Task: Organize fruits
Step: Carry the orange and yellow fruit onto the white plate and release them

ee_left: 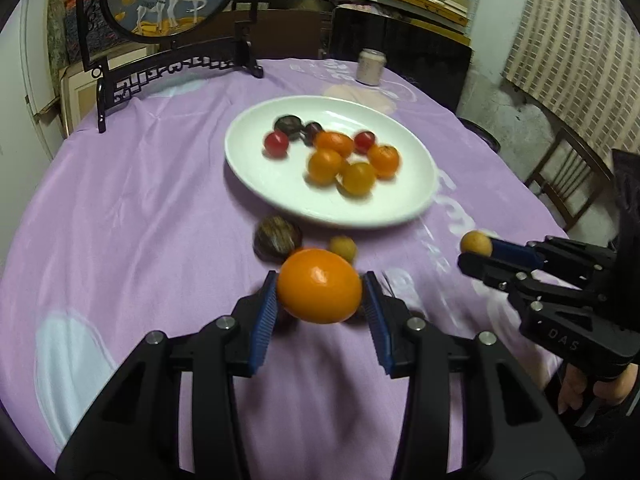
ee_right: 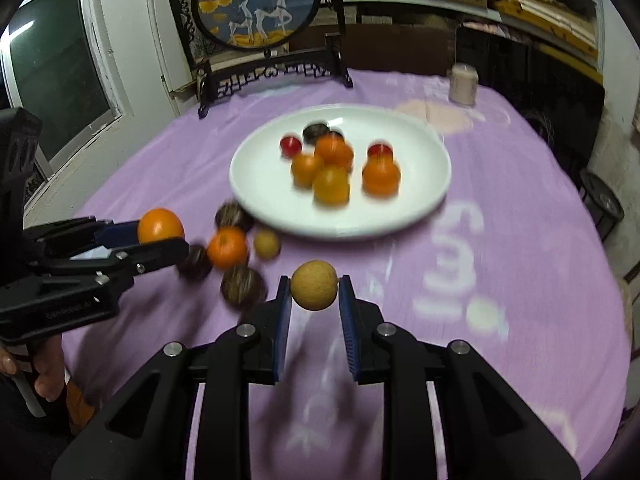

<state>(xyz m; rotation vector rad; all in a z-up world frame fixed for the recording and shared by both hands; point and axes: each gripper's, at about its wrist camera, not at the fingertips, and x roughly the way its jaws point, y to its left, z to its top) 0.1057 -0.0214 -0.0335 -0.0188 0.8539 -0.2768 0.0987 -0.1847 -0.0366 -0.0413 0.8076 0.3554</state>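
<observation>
My left gripper (ee_left: 320,300) is shut on an orange (ee_left: 319,286) and holds it above the purple cloth, short of the white plate (ee_left: 256,176); it also shows in the right wrist view (ee_right: 164,236) with the orange (ee_right: 160,226). My right gripper (ee_right: 313,300) is shut on a small tan round fruit (ee_right: 314,285), also seen in the left wrist view (ee_left: 476,243). The plate (ee_right: 420,200) holds several oranges, red and dark fruits. On the cloth lie an orange (ee_right: 227,248), a small tan fruit (ee_right: 267,243) and dark fruits (ee_right: 243,287).
A carved black stand with a round deer painting (ee_right: 256,4) stands at the table's back left. A pale can (ee_right: 463,83) stands at the back right. A wooden chair (ee_left: 568,184) is beside the table on the right. Shelves line the back wall.
</observation>
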